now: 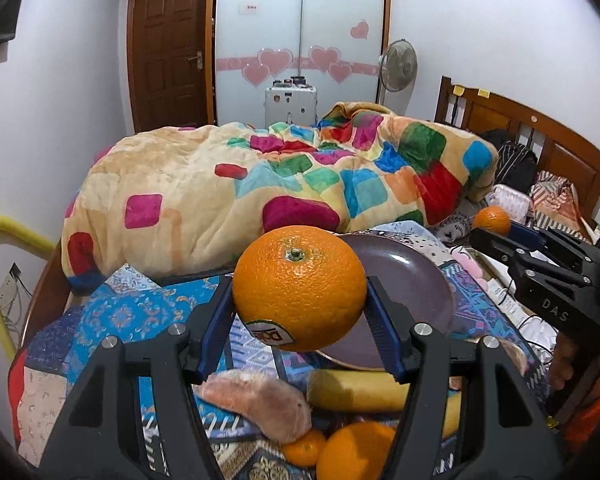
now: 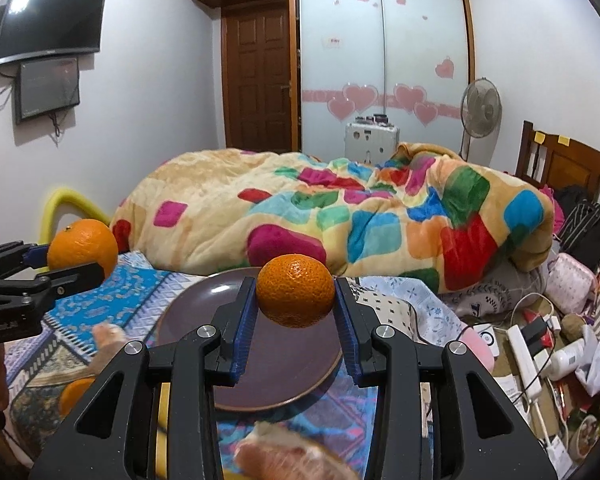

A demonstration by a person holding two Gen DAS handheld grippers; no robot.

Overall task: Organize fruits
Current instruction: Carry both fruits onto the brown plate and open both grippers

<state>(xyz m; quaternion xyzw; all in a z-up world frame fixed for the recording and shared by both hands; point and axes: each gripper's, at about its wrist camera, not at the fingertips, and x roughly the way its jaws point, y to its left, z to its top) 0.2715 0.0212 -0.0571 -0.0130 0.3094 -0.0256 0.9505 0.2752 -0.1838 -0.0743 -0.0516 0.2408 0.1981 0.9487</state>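
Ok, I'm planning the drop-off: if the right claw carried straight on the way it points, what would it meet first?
Probably the purple plate: the right claw, shut on the small orange, points down over it. Depth is unclear; it might pass over the plate to the patterned blanket.

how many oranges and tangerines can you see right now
4. Big orange in the left gripper; small tangerine in the right gripper; a small one and a larger one on the bedspread. More may be hidden.

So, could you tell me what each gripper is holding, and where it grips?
Left gripper: large orange, clamped at its sides. Right gripper: small orange, likewise.
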